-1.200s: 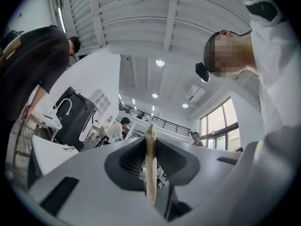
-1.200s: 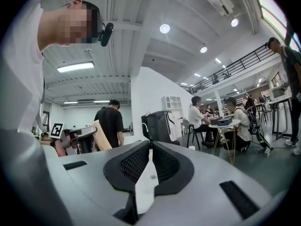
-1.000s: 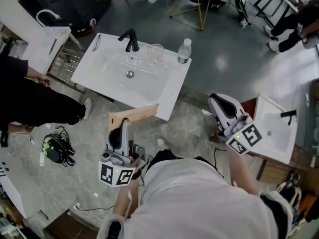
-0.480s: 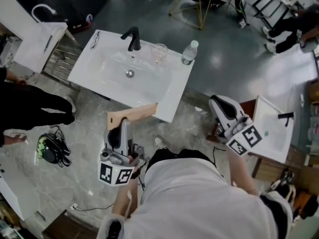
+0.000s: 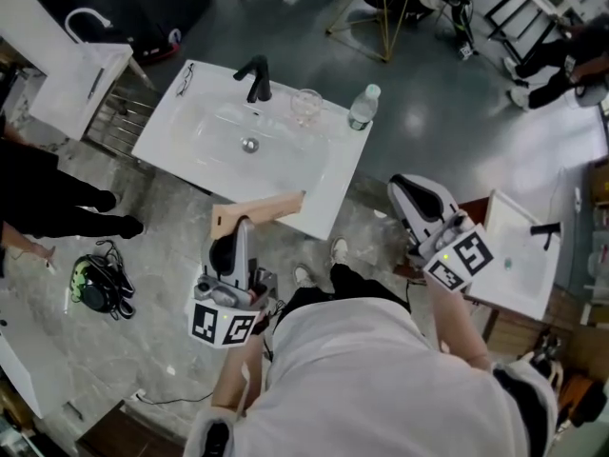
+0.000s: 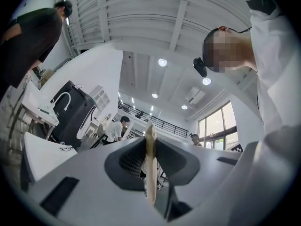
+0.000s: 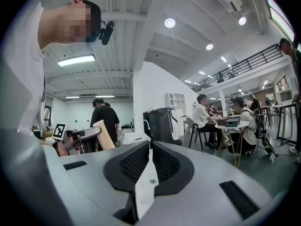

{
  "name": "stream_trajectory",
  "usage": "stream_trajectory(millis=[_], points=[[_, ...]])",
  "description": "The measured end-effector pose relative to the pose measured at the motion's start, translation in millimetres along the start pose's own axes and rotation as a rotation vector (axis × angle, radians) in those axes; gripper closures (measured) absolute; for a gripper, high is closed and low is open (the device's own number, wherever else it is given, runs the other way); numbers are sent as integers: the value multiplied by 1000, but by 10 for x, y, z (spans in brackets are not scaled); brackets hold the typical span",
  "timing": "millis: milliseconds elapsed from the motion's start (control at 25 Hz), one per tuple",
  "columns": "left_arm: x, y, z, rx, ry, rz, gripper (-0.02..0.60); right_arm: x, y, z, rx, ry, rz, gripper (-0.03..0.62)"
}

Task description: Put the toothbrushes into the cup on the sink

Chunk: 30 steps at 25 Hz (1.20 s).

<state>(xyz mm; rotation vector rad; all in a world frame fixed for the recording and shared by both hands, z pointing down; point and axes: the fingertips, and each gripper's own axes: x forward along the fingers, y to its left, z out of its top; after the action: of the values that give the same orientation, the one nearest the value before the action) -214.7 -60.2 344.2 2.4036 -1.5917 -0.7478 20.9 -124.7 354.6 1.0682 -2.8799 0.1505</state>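
The white sink (image 5: 314, 184) lies ahead of me, with a black faucet (image 5: 255, 76) at its back. A clear glass cup (image 5: 306, 106) stands on its back rim beside a water bottle (image 5: 363, 108). My left gripper (image 5: 241, 227) is shut on a flat tan wooden-looking piece (image 5: 259, 215), held level just short of the sink's near edge. In the left gripper view that piece (image 6: 149, 159) shows edge-on between the jaws. My right gripper (image 5: 400, 193) hovers to the sink's right, jaws together, with nothing sticking out past them. No toothbrush is plainly visible.
Spectacles (image 5: 186, 76) lie on the sink's back left corner. A second sink (image 5: 519, 255) stands at the right and another white basin (image 5: 76, 74) at the upper left. A person in black (image 5: 43, 203) stands left. Cables and a headset (image 5: 100, 288) lie on the floor.
The person in black has stepped further left. My view has shifted a little. Both grippers keep nearly the same places and the same grip.
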Motion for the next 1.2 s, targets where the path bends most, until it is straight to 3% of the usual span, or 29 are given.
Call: stream_trajectory(millis=[240,400,720,1200], points=[[117,47,115,98,-1,32,514,41,-279,140,-32,-35,-1,546],[323,148,46,83,-8,51,514,41,-450,189,-38,-43,1,546],[1031,361,118,141,-41,31,514,18,-700,206,-50,-29,3,546],[1919,883,-478,148,61,41,514,-139,-1017,88,-33,-9,-20,546]])
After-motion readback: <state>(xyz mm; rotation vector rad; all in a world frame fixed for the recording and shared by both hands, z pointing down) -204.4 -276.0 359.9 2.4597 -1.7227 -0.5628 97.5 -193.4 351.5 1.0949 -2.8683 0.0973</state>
